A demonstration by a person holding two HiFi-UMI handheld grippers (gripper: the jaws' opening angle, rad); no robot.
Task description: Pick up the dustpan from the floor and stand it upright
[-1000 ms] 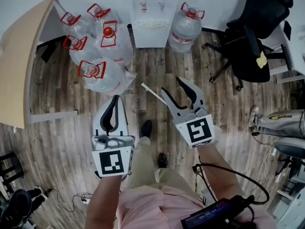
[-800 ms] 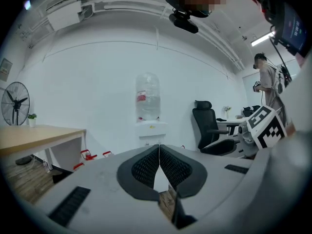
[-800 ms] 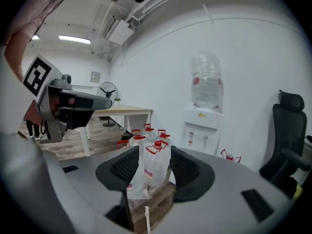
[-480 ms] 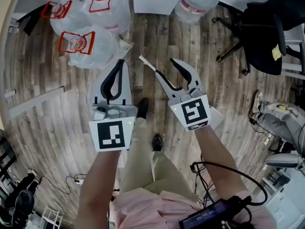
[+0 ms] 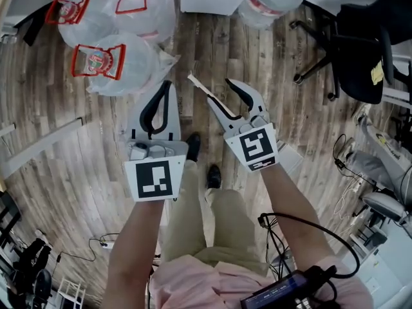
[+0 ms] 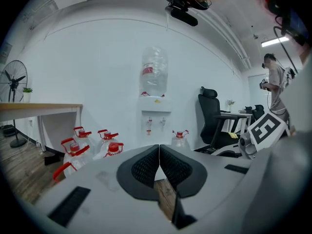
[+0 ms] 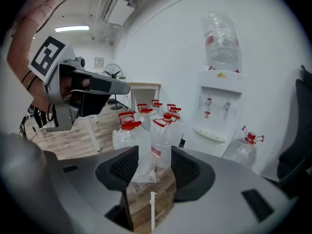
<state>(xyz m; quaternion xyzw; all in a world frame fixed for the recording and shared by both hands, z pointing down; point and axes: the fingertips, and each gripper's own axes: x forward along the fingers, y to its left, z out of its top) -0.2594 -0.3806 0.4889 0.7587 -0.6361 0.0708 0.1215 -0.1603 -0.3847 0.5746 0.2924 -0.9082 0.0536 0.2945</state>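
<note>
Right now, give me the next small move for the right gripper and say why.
Probably lower the right gripper toward the thin white handle on the floor, likely the dustpan's, and bring the open jaws around it. The right gripper view shows the handle lying below the gap, not yet between the jaws; the left gripper is shut and empty.

Left gripper (image 5: 165, 85) and right gripper (image 5: 217, 92) are pale grey with black pads (image 6: 141, 168) and black-and-white marker cubes (image 5: 154, 180). Behind them show a pink shirt (image 5: 206, 282), beige trousers (image 5: 187, 217) and black shoes (image 5: 192, 147).
</note>
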